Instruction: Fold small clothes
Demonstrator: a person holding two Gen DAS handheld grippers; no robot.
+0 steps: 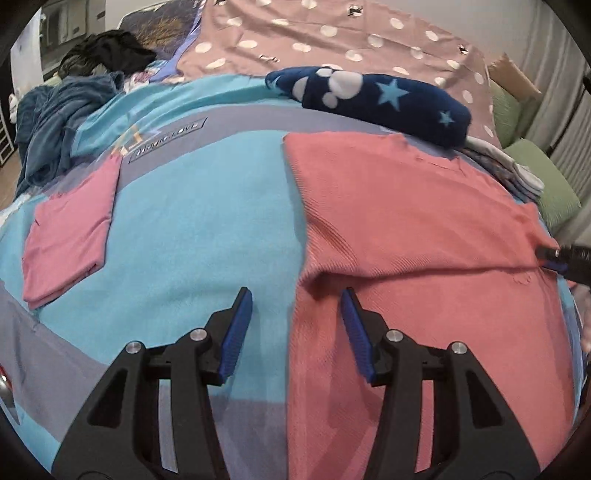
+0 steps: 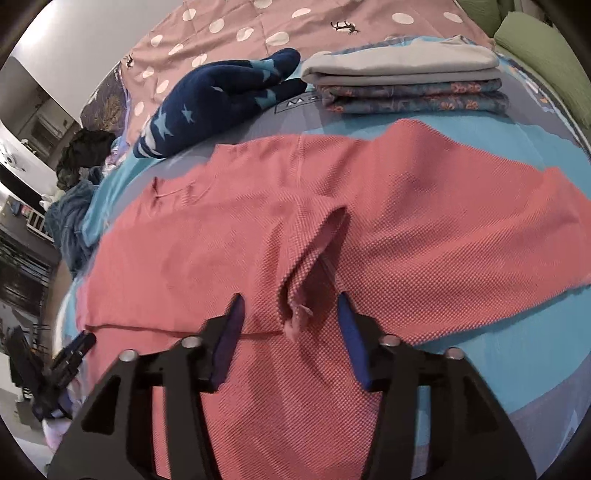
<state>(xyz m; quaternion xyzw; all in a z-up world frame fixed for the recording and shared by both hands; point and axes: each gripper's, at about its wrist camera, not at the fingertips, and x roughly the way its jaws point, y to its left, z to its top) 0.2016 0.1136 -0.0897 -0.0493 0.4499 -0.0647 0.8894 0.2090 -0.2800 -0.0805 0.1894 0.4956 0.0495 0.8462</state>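
We see the right gripper (image 2: pixel 290 297) from above its two black fingers, blue pads set apart, angled down over a salmon-pink shirt (image 2: pixel 406 229) spread on a turquoise-and-grey bedcover (image 2: pixel 480 354). A raised ridge of the shirt's fabric stands between the pads, touching neither. Behind the shirt lie a navy star-patterned garment (image 2: pixel 221 99) and, beside it, a stack of folded clothes (image 2: pixel 406 81), grey on top. A pink dotted sheet (image 2: pixel 258 22) covers the far bed. At lower left we see the left gripper (image 2: pixel 74 349) at the shirt's edge.
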